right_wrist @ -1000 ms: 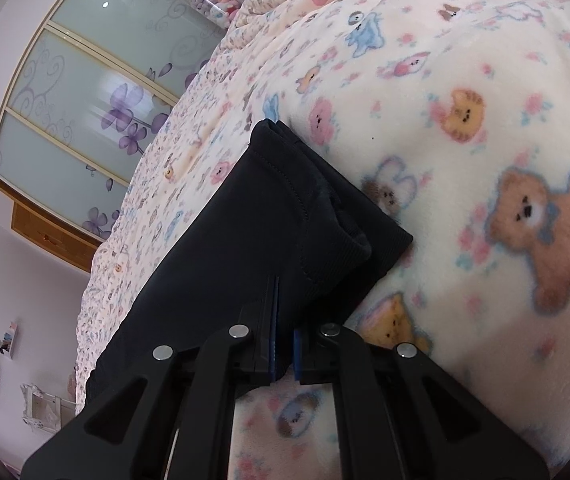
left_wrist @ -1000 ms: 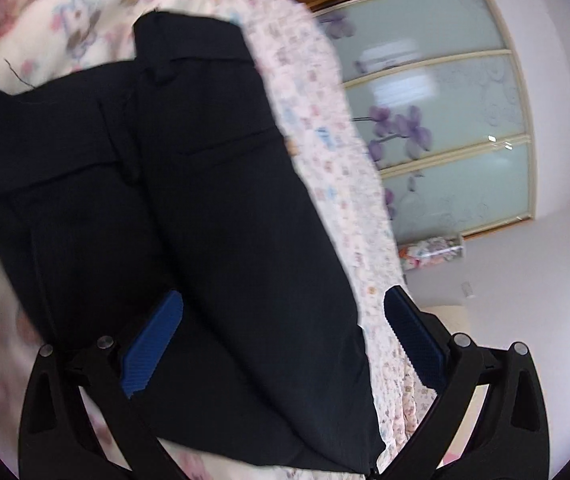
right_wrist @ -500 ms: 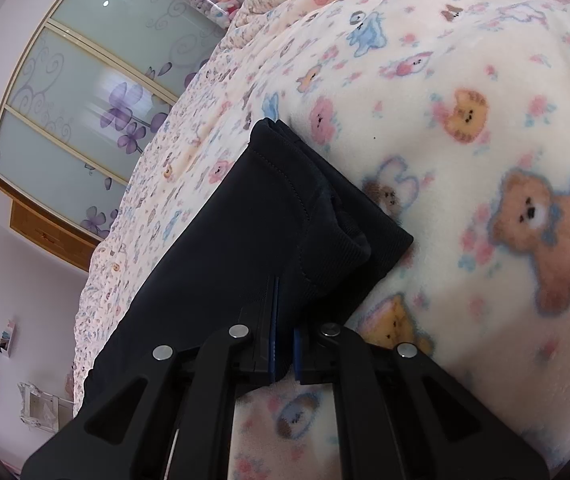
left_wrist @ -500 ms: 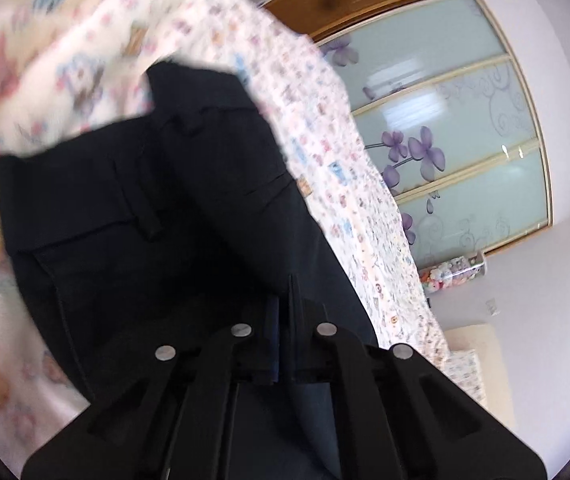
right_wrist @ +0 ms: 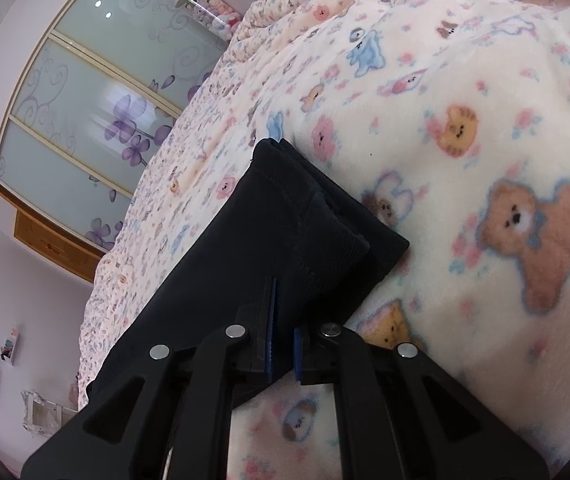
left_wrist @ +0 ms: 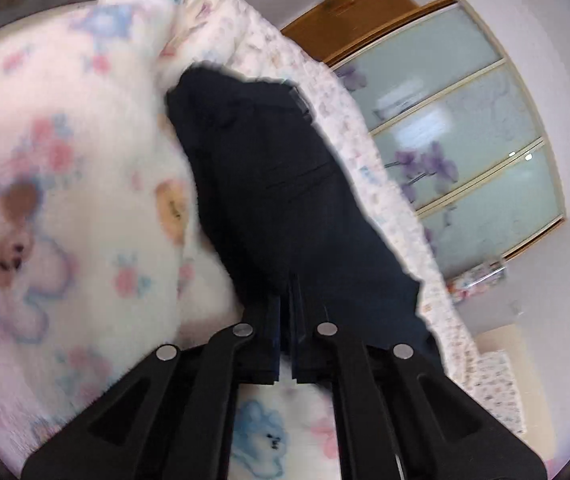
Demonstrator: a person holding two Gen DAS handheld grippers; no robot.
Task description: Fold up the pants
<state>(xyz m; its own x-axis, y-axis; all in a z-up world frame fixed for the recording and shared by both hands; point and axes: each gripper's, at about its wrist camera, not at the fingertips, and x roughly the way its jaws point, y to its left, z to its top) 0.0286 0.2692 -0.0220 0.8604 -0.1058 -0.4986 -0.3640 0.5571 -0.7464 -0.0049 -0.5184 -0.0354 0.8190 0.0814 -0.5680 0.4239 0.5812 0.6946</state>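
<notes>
Now both claws pinch the dark navy fabric pants (left_wrist: 285, 200): left claw (left_wrist: 285, 344), its jaws just closed, and right claw (right_wrist: 283, 344). Step: lengthwise fold over the teddy-print fleece bed blanket (right_wrist: 465, 200). Next: lift both ends together, keeping tension.

Left gripper (left_wrist: 285, 320), bottom centre of the left wrist view: two matte black angular arms with triangular cut-outs, four round silver pins across the linkage, dark blue finger pads. Right gripper (right_wrist: 283, 340), bottom centre of the right wrist view: same black frame, silver pins, brighter blue ribbed pads.
</notes>
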